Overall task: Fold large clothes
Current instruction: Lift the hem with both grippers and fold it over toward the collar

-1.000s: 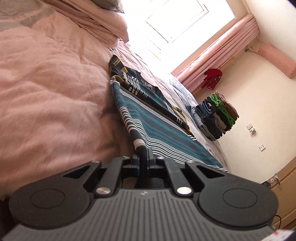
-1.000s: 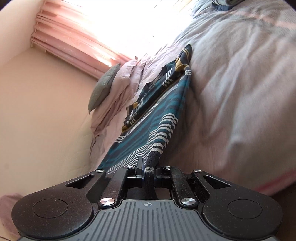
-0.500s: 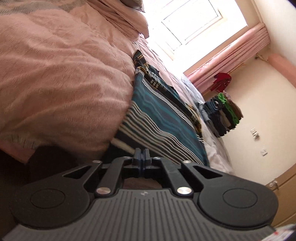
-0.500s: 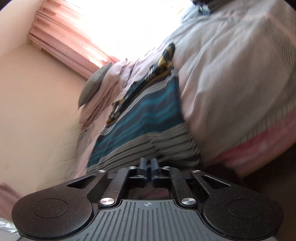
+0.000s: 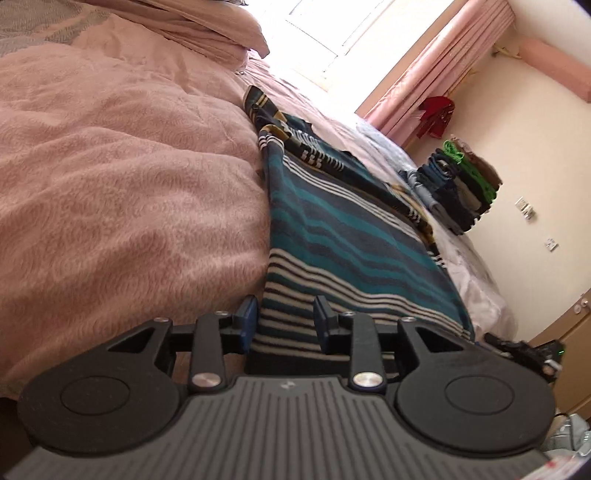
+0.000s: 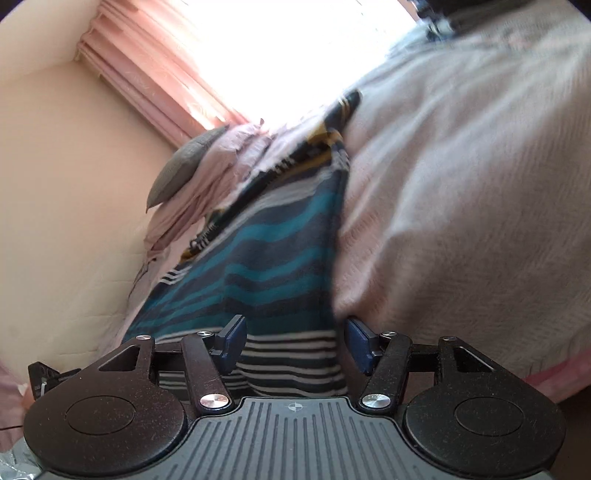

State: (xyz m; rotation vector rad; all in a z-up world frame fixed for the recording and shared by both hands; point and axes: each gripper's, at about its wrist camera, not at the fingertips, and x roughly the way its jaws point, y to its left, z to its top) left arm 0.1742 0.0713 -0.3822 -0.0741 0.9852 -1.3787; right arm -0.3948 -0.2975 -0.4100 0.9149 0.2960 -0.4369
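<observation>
A teal, navy and white striped garment lies flat along the bed, its white-striped hem hanging over the near edge. My left gripper stands open at that hem, the cloth loose between its blue pads. In the right wrist view the same striped garment runs away from me, and my right gripper is open too, its pads spread either side of the hem's other corner. Neither gripper pinches the cloth.
A pink fleece blanket covers the bed, with pillows at its head. A stack of folded clothes sits on the bed's far side. Pink curtains frame a bright window. A grey cushion rests near the wall.
Both grippers, shut on the garment's hem corners a second ago, pulled it toward the bed's near edge, laid it down and opened. The hem now hangs free.
</observation>
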